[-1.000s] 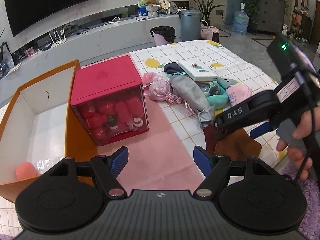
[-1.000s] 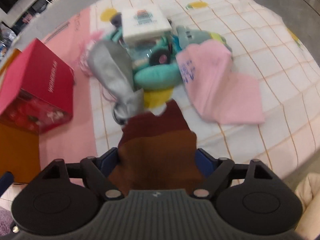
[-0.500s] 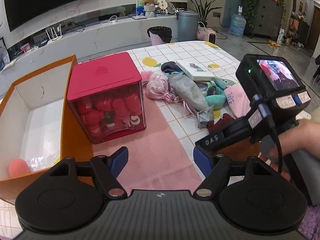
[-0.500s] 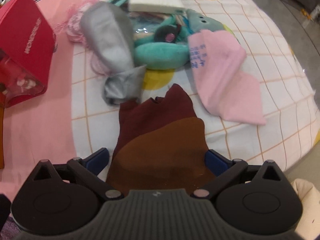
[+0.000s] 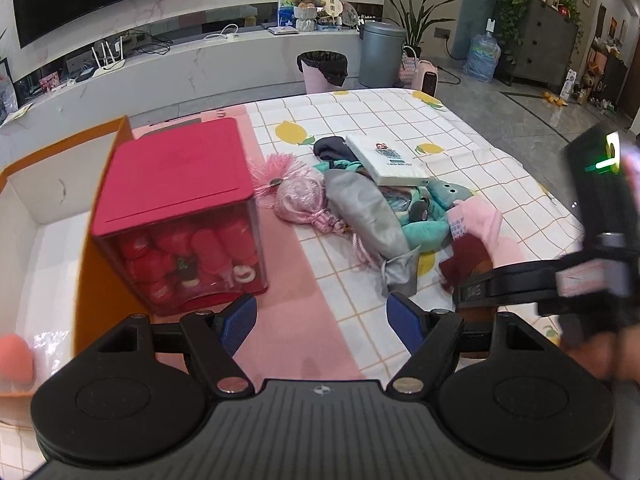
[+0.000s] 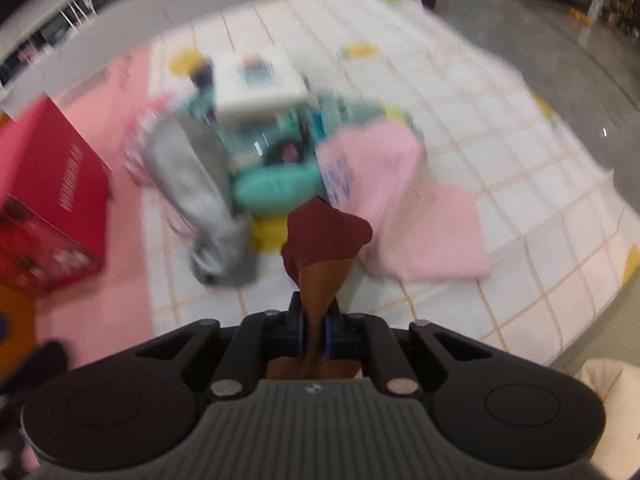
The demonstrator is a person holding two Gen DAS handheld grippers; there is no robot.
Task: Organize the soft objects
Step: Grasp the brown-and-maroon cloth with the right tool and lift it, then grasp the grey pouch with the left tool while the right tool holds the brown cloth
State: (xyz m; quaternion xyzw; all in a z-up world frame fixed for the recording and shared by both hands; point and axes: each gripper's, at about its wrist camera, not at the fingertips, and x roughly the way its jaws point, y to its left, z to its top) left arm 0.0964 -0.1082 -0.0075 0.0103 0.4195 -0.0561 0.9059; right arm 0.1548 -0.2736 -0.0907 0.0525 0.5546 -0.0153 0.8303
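Item: brown cloth [image 6: 324, 256], pinched at one end by right gripper [image 6: 315, 334], hanging above the table near the pile [image 5: 384, 208]. Left gripper [image 5: 322, 312]: spread, empty. Advice: grip held firm; cloth lifted clear before carrying toward box [image 5: 100, 148].

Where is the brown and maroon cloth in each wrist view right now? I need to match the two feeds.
Left wrist view: the brown and maroon cloth shows right of centre, partly hidden behind the right gripper's black arm, beside the pink cloth.
Right wrist view: it is at centre, pinched between the fingers of the right gripper, bunched into a cone.
Shared landmark: the red-lidded clear box, left in both views.
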